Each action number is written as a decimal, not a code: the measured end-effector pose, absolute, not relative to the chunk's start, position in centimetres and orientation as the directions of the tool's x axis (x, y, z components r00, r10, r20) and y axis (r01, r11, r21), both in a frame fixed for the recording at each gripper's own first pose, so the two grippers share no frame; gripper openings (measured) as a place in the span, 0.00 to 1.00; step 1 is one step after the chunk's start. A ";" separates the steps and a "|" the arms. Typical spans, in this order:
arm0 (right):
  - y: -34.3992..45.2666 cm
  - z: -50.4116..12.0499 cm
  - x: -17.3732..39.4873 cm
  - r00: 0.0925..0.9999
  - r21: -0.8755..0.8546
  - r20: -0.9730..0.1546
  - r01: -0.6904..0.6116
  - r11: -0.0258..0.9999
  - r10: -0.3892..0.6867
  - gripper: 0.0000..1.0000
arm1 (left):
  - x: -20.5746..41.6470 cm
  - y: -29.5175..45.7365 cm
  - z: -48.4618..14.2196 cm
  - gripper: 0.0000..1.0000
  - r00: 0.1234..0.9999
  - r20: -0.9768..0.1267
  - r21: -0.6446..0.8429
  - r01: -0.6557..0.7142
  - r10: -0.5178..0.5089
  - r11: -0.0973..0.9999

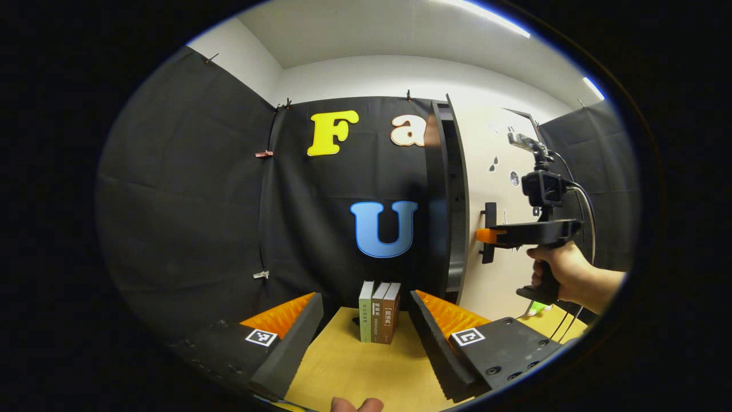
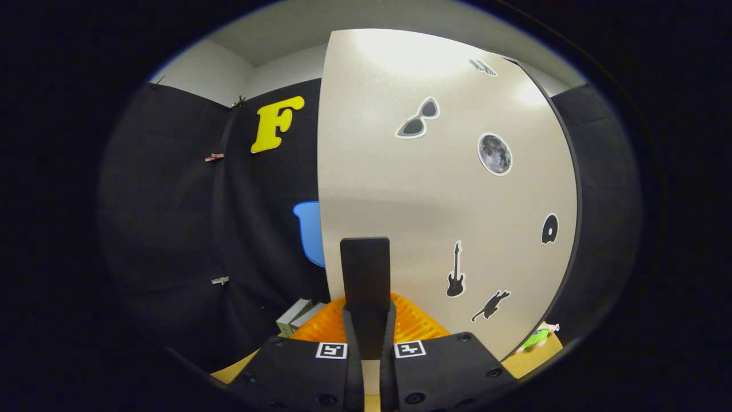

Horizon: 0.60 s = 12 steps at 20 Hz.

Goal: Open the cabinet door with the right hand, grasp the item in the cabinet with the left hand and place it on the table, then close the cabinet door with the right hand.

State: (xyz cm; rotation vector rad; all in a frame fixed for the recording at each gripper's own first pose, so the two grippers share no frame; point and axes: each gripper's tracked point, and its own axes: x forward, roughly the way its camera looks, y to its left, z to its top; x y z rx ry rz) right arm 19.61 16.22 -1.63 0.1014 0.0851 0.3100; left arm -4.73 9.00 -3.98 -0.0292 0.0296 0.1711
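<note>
1. On the cream cabinet door with black stickers (image 2: 446,189), the right gripper (image 2: 366,329) has its fingers pressed from both sides on the upright black bar handle (image 2: 365,274). The left gripper view shows the same clamp from the side, a hand (image 1: 563,272) holding the tool.
2. Door looks closed or barely cracked; its dark edge (image 1: 449,194) faces the left camera. Cabinet interior hidden, so the item inside cannot be located yet.
3. Left gripper (image 1: 366,323) hangs over the light wooden table (image 1: 366,372), jaws wide apart, holding nothing. Three upright books (image 1: 379,312) stand just ahead between its fingers.
4. Judged step: opening pull about to start.
5. Risks: handle slipping out if pulled off the hinge arc; the swinging door striking the left gripper or toppling the books.
</note>
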 end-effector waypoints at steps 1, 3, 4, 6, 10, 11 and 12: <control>16.0 -1.6 19.1 0.942 0.128 -0.066 -0.319 0.939 0.329 0.15 | -4.9 8.8 -3.8 0.95 0.985 -0.031 -0.023 -0.173 0.172 0.985; 15.5 -1.4 17.8 0.932 0.142 -0.068 -0.344 0.928 0.356 0.15 | -5.1 8.1 -3.5 0.95 0.985 -0.028 -0.020 -0.173 0.172 0.985; 15.2 -1.2 17.1 0.929 0.137 -0.068 -0.352 0.926 0.363 0.15 | -5.3 7.6 -3.4 0.95 0.985 -0.028 -0.023 -0.170 0.170 0.985; 14.4 -1.1 16.2 0.922 0.142 -0.069 -0.370 0.918 0.382 0.15 | -5.6 6.6 -3.1 0.95 0.986 -0.021 -0.028 -0.164 0.163 0.986; 13.1 -1.0 15.1 0.914 0.154 -0.067 -0.388 0.909 0.401 0.15 | -5.4 5.4 -2.3 0.95 0.989 -0.006 -0.010 -0.145 0.145 0.989; 12.8 -1.0 14.7 0.913 0.154 -0.067 -0.390 0.908 0.403 0.15 | -5.3 5.2 -2.0 0.95 0.989 -0.001 -0.006 -0.145 0.145 0.989; 12.5 -1.0 14.4 0.912 0.157 -0.065 -0.391 0.907 0.404 0.15 | -5.2 5.0 -1.8 0.95 0.990 0.002 -0.005 -0.144 0.144 0.990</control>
